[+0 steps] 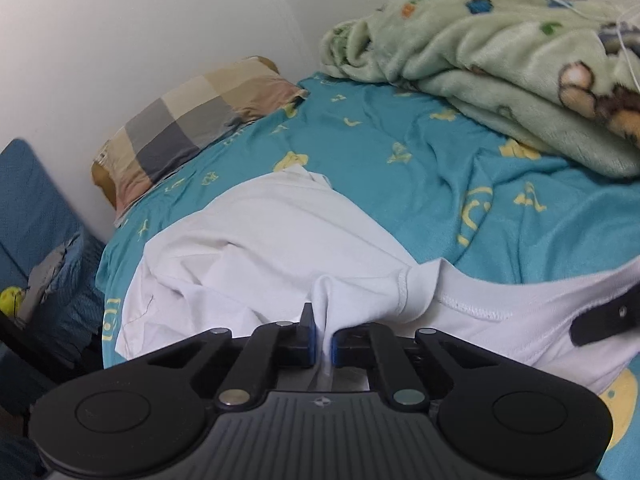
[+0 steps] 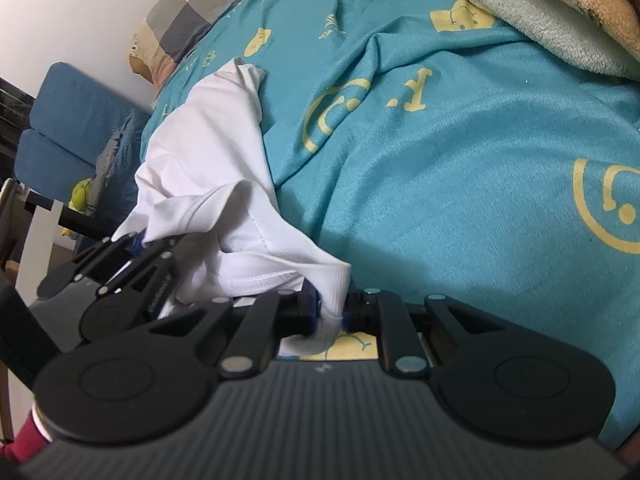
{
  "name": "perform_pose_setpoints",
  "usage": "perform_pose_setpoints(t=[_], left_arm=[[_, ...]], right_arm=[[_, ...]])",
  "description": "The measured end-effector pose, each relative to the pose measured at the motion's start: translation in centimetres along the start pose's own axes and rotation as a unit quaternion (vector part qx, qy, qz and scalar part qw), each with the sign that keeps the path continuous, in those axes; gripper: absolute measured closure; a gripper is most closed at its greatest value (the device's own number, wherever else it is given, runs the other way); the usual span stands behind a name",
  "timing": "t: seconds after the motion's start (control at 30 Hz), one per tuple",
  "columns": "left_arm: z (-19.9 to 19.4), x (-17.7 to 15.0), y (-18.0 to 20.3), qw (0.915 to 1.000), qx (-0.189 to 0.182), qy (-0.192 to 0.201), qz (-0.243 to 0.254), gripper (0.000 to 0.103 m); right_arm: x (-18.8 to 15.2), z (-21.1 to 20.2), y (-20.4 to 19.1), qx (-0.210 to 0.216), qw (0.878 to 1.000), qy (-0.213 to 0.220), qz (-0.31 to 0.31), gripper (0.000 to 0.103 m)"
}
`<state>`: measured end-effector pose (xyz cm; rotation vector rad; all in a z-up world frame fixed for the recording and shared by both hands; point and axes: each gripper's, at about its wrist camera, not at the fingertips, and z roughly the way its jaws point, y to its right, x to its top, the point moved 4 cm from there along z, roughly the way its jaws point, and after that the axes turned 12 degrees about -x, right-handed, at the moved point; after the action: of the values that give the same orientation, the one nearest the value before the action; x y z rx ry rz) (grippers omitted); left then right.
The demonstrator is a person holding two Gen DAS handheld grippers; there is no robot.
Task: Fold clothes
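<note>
White T-shirt (image 1: 256, 240): lies crumpled near the front edge of the bed, part spread flat toward the pillow, part bunched up between the two tools.
Left tool (image 1: 325, 342): jaws brought together on a thin pinch of the shirt's cloth, which rises in a small peak just ahead of the pads.
Right tool (image 2: 332, 312): clamped on a thicker fold of the shirt near a stitched hem; in the left wrist view only one black finger of it shows at the right edge.
Handling: thin, light, limp knit; it will sag and drag between two holds, so it likely needs lifting and spreading taut. Hems and corners look like the surest places to grip.
Bed sheet (image 1: 400, 152): teal with yellow prints, rumpled, soft under the shirt.
Open room: a broad bare stretch of sheet lies beyond the shirt.
Edges: checked pillow (image 1: 192, 120) by the wall at far left, green fleece blanket (image 1: 500, 60) heaped at far right, blue chair (image 2: 76, 120) just off the bed's side.
</note>
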<state>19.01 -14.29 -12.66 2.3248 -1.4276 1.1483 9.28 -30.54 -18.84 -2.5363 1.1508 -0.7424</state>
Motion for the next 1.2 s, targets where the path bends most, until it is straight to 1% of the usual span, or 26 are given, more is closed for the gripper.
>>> perform_pose_setpoints(t=[0.1,0.17,0.27,0.33,0.47,0.6,0.7,0.83,0.97,1.07,1.13,1.2], left_arm=[[-1.8,0.5,-0.6,0.9991,0.018,0.018,-0.033,0.099],[-3.7,1.0,-1.2,0.9964,0.031,0.040,-0.068,0.099],[-7.4,1.5,-2.2,0.9877,0.050,0.077,-0.126,0.099],[-10.1,1.7,-2.8,0.9810,0.057,0.099,-0.157,0.099],[-16.4,2.1,-3.4,0.9687,0.063,0.142,-0.194,0.099],[-22.8,3.2,-3.7,0.9587,0.066,0.190,-0.201,0.100],[-27.6,4.7,-4.7,0.9456,0.072,0.231,-0.217,0.100],[-34.5,7.6,-6.5,0.9230,0.075,0.293,-0.238,0.100],[-42.1,11.3,-6.7,0.9096,0.077,0.340,-0.225,0.100],[-48.3,14.2,-6.1,0.8992,0.078,0.375,-0.212,0.100],[-52.6,15.9,-5.0,0.8935,0.079,0.393,-0.202,0.100],[-56.7,17.4,-3.3,0.8897,0.084,0.407,-0.188,0.100]], right_arm=[[0.3,0.0,-0.2,0.005,1.000,0.005,-0.007,0.090],[0.6,-0.5,-0.3,0.014,1.000,0.012,-0.008,0.090],[0.8,-1.9,-0.9,0.028,0.998,0.044,-0.032,0.091],[1.2,-3.0,-1.3,0.047,0.996,0.058,-0.043,0.092],[2.4,-6.4,-2.8,0.070,0.987,0.120,-0.076,0.093],[3.9,-10.5,-5.4,0.080,0.973,0.181,-0.117,0.093],[4.8,-15.2,-8.5,0.088,0.956,0.233,-0.154,0.093],[6.0,-23.0,-12.4,0.107,0.926,0.302,-0.199,0.093],[6.7,-30.9,-15.0,0.118,0.892,0.373,-0.226,0.093],[6.4,-36.6,-15.9,0.124,0.865,0.422,-0.241,0.093],[6.2,-40.4,-16.1,0.127,0.848,0.449,-0.250,0.094],[6.0,-44.2,-16.1,0.130,0.832,0.475,-0.258,0.094]])
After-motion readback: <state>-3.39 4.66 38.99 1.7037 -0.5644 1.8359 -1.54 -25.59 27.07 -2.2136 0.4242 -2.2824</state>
